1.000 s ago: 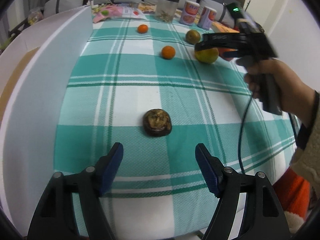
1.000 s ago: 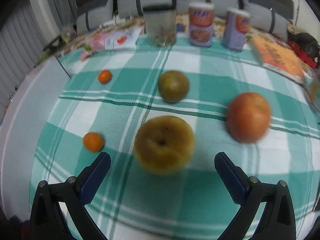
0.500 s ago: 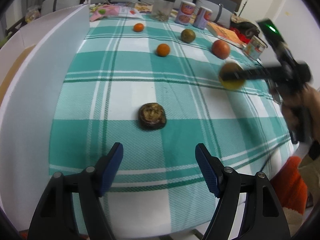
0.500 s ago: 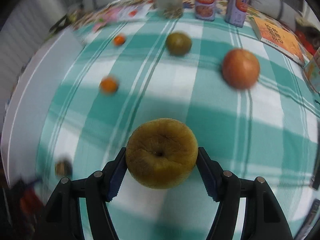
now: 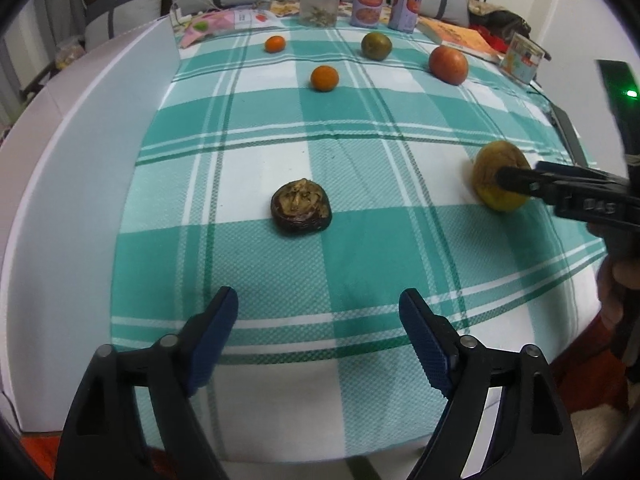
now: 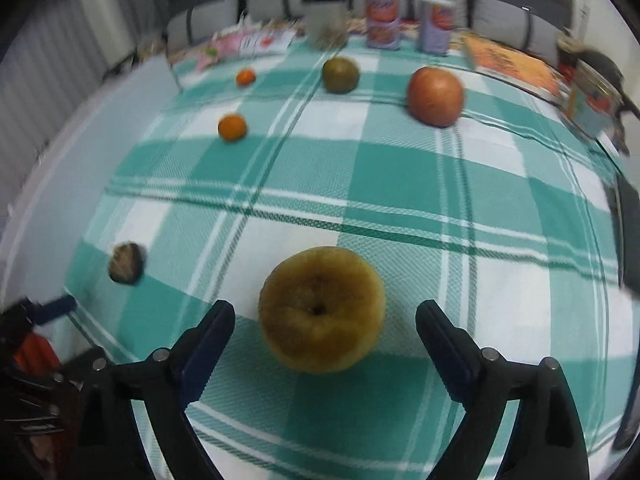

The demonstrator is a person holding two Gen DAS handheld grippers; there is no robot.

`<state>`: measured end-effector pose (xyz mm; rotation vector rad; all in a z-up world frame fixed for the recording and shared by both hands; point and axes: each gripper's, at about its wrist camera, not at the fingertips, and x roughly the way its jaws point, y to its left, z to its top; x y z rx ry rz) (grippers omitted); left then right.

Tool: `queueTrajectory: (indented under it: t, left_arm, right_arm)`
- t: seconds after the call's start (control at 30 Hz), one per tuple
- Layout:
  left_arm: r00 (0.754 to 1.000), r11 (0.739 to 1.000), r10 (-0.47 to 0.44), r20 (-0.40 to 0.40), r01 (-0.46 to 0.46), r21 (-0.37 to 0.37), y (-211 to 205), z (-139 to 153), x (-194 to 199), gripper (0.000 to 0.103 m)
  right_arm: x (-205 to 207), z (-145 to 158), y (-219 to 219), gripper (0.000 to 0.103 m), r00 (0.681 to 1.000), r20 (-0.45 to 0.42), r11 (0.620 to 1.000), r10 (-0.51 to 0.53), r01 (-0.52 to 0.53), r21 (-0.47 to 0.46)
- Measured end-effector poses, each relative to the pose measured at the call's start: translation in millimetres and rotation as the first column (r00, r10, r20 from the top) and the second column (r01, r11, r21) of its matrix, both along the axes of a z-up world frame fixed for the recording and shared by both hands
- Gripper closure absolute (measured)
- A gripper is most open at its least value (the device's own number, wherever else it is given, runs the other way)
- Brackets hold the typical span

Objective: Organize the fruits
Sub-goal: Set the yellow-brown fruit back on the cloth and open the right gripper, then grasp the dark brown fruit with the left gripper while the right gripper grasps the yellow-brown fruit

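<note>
A yellow-brown apple (image 6: pixel 322 308) rests on the green checked cloth between the spread fingers of my right gripper (image 6: pixel 325 328), which is open and not touching it. The apple also shows in the left wrist view (image 5: pixel 490 168) at the right. My left gripper (image 5: pixel 318 336) is open and empty, just short of a dark wrinkled fruit (image 5: pixel 301 207). Farther back lie two small oranges (image 5: pixel 324 78) (image 5: pixel 275 44), a green-brown fruit (image 5: pixel 376 45) and a red apple (image 5: pixel 448 65).
At the table's far edge stand a clear jar (image 5: pixel 319 0), two printed cans (image 5: pixel 368 3), a book (image 5: pixel 456 36) and a small box (image 5: pixel 520 58). A white board (image 5: pixel 80 128) borders the cloth on the left. Cushioned chairs stand behind.
My right gripper closed on the yellow-brown apple, carried it toward the near right of the cloth, set it down and opened. The left gripper stayed open near the dark fruit.
</note>
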<state>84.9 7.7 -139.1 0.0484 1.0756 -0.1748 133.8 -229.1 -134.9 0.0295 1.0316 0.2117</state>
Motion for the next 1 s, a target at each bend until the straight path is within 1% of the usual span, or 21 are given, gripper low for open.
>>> queueTrajectory:
  t: [0.07,0.13,0.3,0.43,0.5,0.57,0.6,0.63,0.77,0.87,0.93,0.97,1.0]
  left_arm:
    - [1.0,1.0,-0.003,-0.002,0.003,0.004,0,0,0,0.018]
    - [1.0,1.0,-0.002,0.0,0.002,0.008,1,0,-1,0.018]
    - [1.0,1.0,-0.003,0.003,0.003,0.016,3,1,-3,0.018]
    - [1.0,1.0,0.006,0.005,-0.006,0.001,8,0,-4,0.018]
    - [1.0,0.998,0.012,0.005,-0.012,-0.065,15,0,-4,0.018]
    - [1.0,0.99,0.019,0.0,-0.019,-0.139,24,-2,-4,0.018]
    - [1.0,0.986,0.025,-0.002,-0.025,-0.163,27,-3,-4,0.018]
    - [1.0,0.985,0.026,0.0,-0.026,-0.169,29,-4,-3,0.019]
    - [1.0,0.988,0.002,0.022,0.001,-0.156,28,-4,3,0.019]
    - [0.998,0.989,-0.024,0.052,0.032,-0.147,22,0,22,0.02]
    - [0.997,0.991,-0.036,0.066,0.045,-0.128,16,0,37,0.02]
    - [0.996,0.993,-0.052,0.068,0.059,-0.106,11,-2,46,0.021]
    - [0.996,0.995,-0.065,0.062,0.07,-0.077,7,-6,52,0.025]
  right_arm:
    - [-13,3,-8,0.01,0.999,0.026,0.999,-0.041,0.04,0.02]
    - [-25,6,-13,0.01,0.996,0.047,0.997,-0.071,0.07,0.022]
    - [-44,-2,-17,0.01,0.994,0.07,0.996,-0.089,0.09,-0.009]
    - [-57,-11,-21,0.01,0.991,0.09,0.994,-0.103,0.104,-0.012]
    - [-64,-14,-22,0.01,0.989,0.109,0.994,-0.104,0.106,-0.018]
    - [-70,-19,-21,0.01,0.989,0.114,0.995,-0.092,0.096,-0.027]
    - [-71,-21,-21,0.01,0.99,0.112,0.995,-0.089,0.092,-0.03]
    - [-73,-23,-22,0.01,0.991,0.108,0.995,-0.085,0.089,-0.034]
    - [-73,-26,-26,0.01,0.991,0.098,0.995,-0.095,0.097,-0.017]
    - [-73,-27,-27,0.01,0.99,0.094,0.995,-0.1,0.101,-0.004]
    - [-73,-29,-27,0.01,0.991,0.087,0.995,-0.098,0.098,-0.001]
    - [-73,-29,-26,0.01,0.992,0.086,0.995,-0.096,0.097,0.001]
    - [-73,-29,-27,0.01,0.992,0.086,0.995,-0.096,0.096,0.003]
